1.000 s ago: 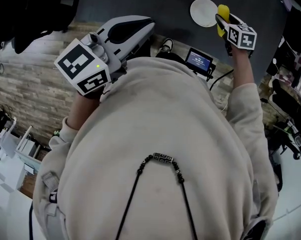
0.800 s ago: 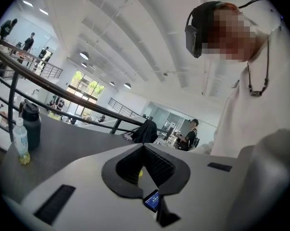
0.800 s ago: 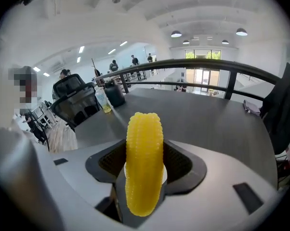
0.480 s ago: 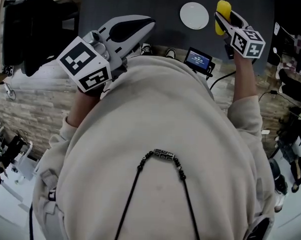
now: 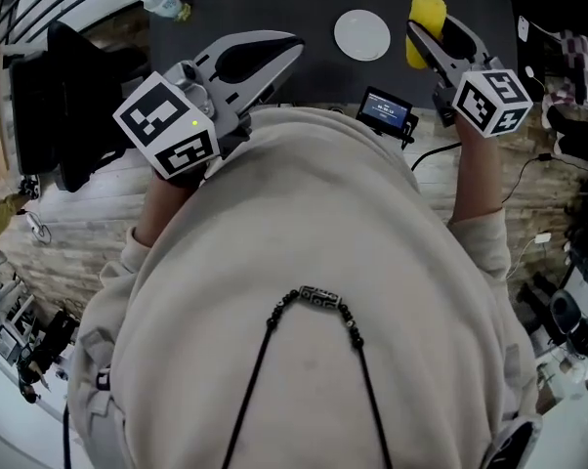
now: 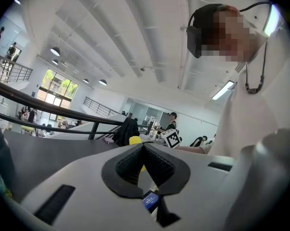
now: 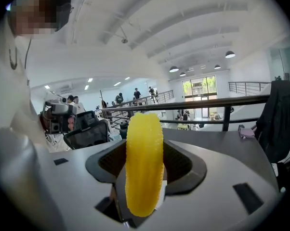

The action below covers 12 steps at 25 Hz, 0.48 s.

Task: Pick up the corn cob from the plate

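Observation:
A yellow corn cob (image 5: 423,27) is clamped in my right gripper (image 5: 433,35), lifted well above the dark table to the right of the white plate (image 5: 362,34). In the right gripper view the corn cob (image 7: 144,162) stands upright between the jaws of the right gripper (image 7: 145,167), filling the gap. The plate lies bare on the table. My left gripper (image 5: 274,52) is held near the person's chest, its jaws pressed together with nothing between them. In the left gripper view the left gripper (image 6: 144,150) points across at the far corn cob (image 6: 135,140).
A small device with a lit screen (image 5: 387,111) sits at the table's (image 5: 274,8) near edge, a cable running from it. A plastic bottle (image 5: 163,4) lies at the table's far left. Dark bags (image 5: 64,96) sit left of the table. The person's torso fills the lower head view.
The right gripper has risen with the corn cob, away from the plate. The head view has shifted, so plate and table sit higher and further left. The left gripper has stayed put.

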Available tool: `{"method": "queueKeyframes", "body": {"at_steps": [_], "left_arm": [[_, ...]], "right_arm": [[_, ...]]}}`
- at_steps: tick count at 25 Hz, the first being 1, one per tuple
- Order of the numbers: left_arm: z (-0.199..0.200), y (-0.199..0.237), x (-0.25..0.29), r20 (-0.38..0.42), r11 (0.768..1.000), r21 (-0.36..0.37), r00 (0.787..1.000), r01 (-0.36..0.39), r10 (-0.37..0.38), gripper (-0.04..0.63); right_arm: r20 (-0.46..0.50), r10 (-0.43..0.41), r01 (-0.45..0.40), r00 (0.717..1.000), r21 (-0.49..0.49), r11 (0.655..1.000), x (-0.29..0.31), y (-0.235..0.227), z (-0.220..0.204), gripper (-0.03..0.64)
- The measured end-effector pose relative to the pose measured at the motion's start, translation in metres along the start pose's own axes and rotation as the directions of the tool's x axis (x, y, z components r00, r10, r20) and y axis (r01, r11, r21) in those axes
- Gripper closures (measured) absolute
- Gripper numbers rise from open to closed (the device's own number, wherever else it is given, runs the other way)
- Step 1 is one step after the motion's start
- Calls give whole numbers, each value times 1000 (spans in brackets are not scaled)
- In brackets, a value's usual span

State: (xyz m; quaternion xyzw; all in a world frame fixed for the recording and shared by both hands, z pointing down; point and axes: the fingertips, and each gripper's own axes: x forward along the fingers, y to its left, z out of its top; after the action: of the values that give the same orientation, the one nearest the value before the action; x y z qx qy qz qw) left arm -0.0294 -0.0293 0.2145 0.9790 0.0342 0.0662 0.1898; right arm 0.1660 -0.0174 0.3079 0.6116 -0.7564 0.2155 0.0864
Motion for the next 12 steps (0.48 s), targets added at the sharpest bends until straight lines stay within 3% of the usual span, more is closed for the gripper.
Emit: {"method": "queueKeyframes", "body": {"at_steps": [12], "left_arm": [[3, -10, 9, 18, 997, -9, 996, 82, -82, 592]], "right_arm": [[170, 51, -51, 984, -4, 999, -36, 50, 50, 374]]}}
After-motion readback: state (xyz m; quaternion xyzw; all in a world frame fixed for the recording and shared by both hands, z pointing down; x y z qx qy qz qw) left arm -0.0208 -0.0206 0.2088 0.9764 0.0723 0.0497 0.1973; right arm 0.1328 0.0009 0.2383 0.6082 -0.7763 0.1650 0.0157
